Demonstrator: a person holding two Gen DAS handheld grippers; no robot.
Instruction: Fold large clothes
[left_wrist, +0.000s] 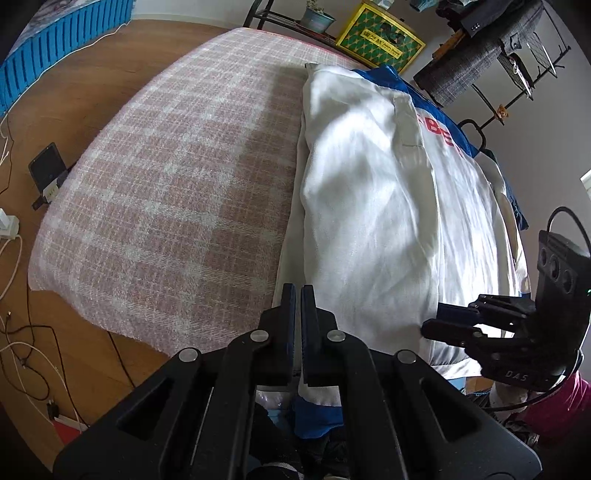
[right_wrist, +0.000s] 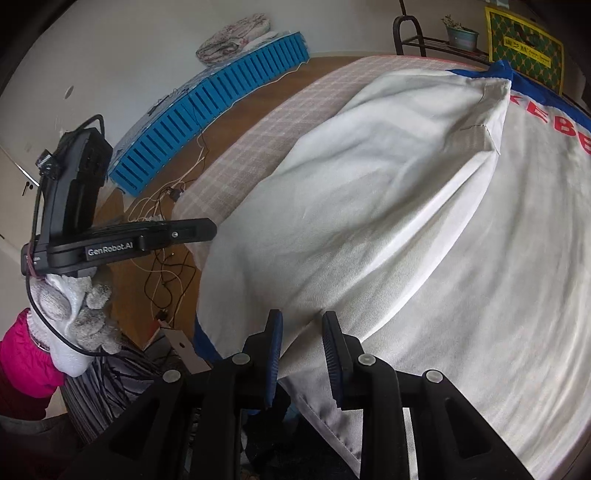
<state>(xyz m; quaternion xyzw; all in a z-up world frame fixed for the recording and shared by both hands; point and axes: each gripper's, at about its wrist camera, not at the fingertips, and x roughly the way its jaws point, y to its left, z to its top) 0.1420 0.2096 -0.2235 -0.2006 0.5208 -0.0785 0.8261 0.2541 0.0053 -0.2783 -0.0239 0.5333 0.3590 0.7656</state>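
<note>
— Pink-and-white checked cloth, that's the biggest thing here: the bed cover (left_wrist: 166, 192), spread over the whole surface.

— And on it?

— One garment (left_wrist: 388, 206), white with blue trim and red letters. It lies along the right half of the cover as the left camera sees it, its long axis running from the near edge away toward the far end. The blue collar end points away, toward the yellow-framed picture (left_wrist: 380, 37); the hem hangs over the near edge. One side is folded in over the middle, so a long crease runs lengthwise.

— How many grippers?

— Two. The left gripper (left_wrist: 298, 295) sits at the garment's near left edge, its jaws pressed together; whether any fabric is pinched between them I cannot tell. The right gripper (right_wrist: 301, 334) stands over the near edge of the fold with its jaws apart, white fabric showing in the gap, the pads not pressing on it.

— Hands?

— One gloved hand (right_wrist: 74, 314) shows, grey-white knit, a magenta sleeve (right_wrist: 26, 362) behind it.
</note>
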